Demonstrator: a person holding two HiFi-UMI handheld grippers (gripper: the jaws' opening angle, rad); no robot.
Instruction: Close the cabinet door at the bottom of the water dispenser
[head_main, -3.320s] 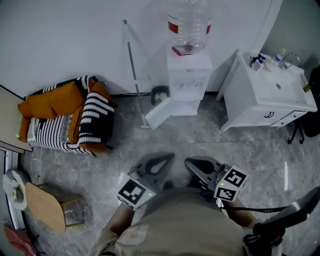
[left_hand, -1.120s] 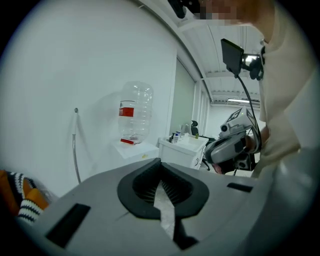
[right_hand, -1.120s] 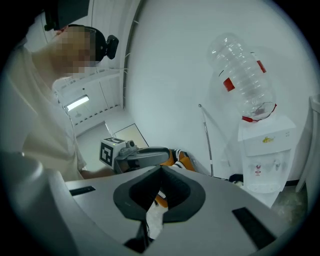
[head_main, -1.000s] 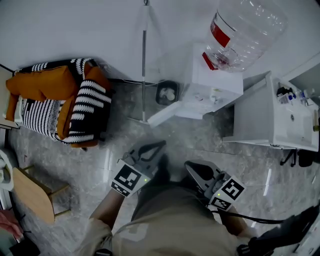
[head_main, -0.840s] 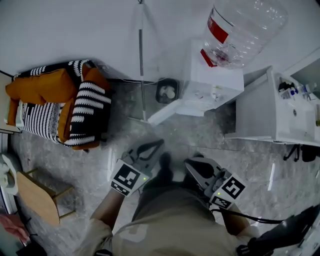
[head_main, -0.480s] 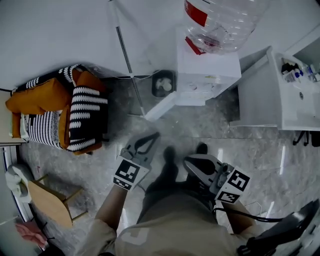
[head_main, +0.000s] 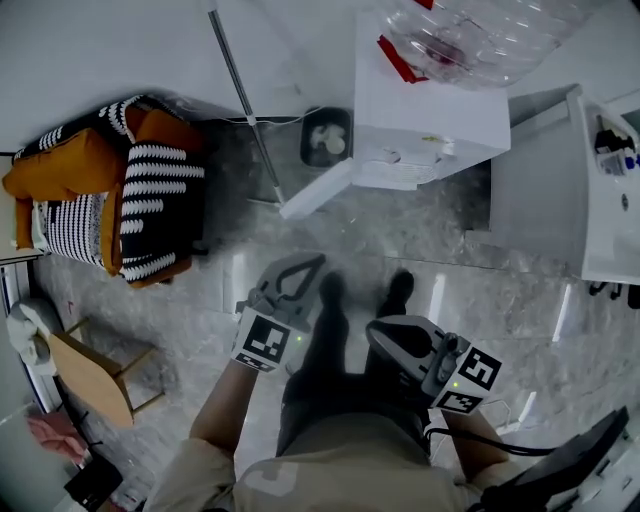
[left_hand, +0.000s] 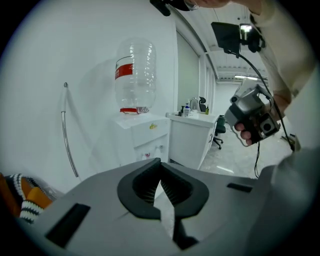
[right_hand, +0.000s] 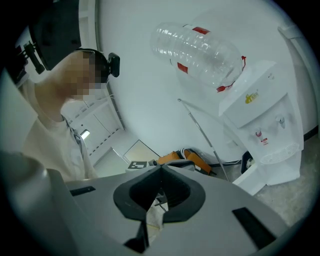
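The white water dispenser (head_main: 430, 115) stands against the wall with a clear bottle (head_main: 480, 35) on top. Its bottom cabinet door (head_main: 318, 190) hangs open, swung out to the left over the floor. My left gripper (head_main: 312, 264) is shut and empty, pointing toward the door from some way short of it. My right gripper (head_main: 374, 336) is lower right, also shut and empty, well short of the dispenser. In the left gripper view the dispenser (left_hand: 145, 132) is straight ahead. In the right gripper view the dispenser (right_hand: 265, 125) and its open door (right_hand: 254, 183) lie to the right.
An orange armchair (head_main: 110, 190) with striped cushions sits at the left. A metal pole (head_main: 240, 90) leans on the wall and a small black bin (head_main: 325, 140) stands beside the dispenser. A white vanity cabinet (head_main: 590, 190) is at the right, a wooden stool (head_main: 95, 375) at lower left.
The dispenser has drawn nearer and now fills the top of the head view. Both grippers have sunk lower, and the left one has moved toward the open door, which has not moved.
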